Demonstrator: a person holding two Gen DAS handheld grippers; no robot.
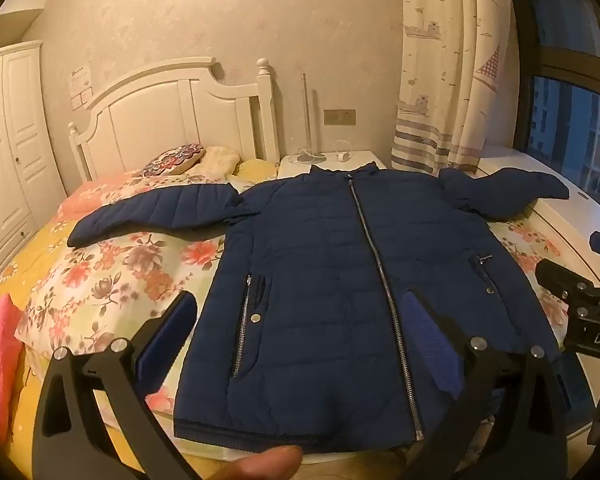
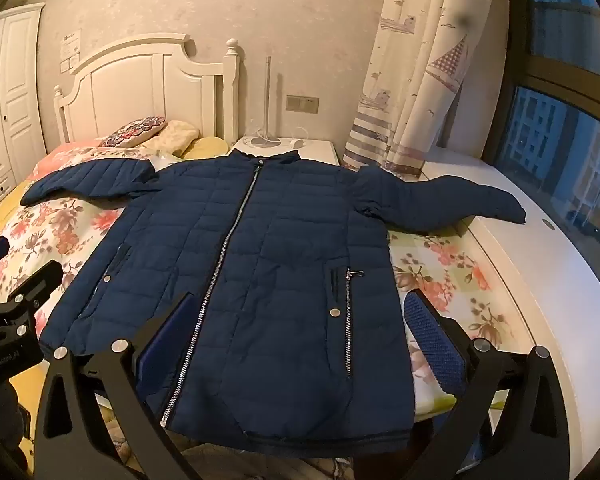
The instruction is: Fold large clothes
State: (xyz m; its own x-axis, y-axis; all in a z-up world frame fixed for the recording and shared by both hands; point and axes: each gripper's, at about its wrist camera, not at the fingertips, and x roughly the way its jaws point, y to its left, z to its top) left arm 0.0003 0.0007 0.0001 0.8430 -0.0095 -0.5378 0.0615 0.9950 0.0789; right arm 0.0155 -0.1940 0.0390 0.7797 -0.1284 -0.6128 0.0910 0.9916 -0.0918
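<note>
Tongs spread wide and empty above a zipped navy quilted puffer jacket [image 1: 332, 280] laid flat, front up, on the floral bedspread [image 1: 112, 272].

Left gripper [image 1: 300, 340] and right gripper [image 2: 300, 336] both hang over the hem, pads clear of cloth. From there the jacket runs toward 12 o'clock, one sleeve [image 1: 156, 212] out at 10 and the other at 2. It looks soft, puffy, light and probably slick; pinching a cuff or hem corner deep should hold better than grabbing padding.

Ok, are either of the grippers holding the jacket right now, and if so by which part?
Nothing is held. The left gripper and right gripper both hover open above the navy jacket, which lies flat on the bed, zipped, sleeves spread.
</note>
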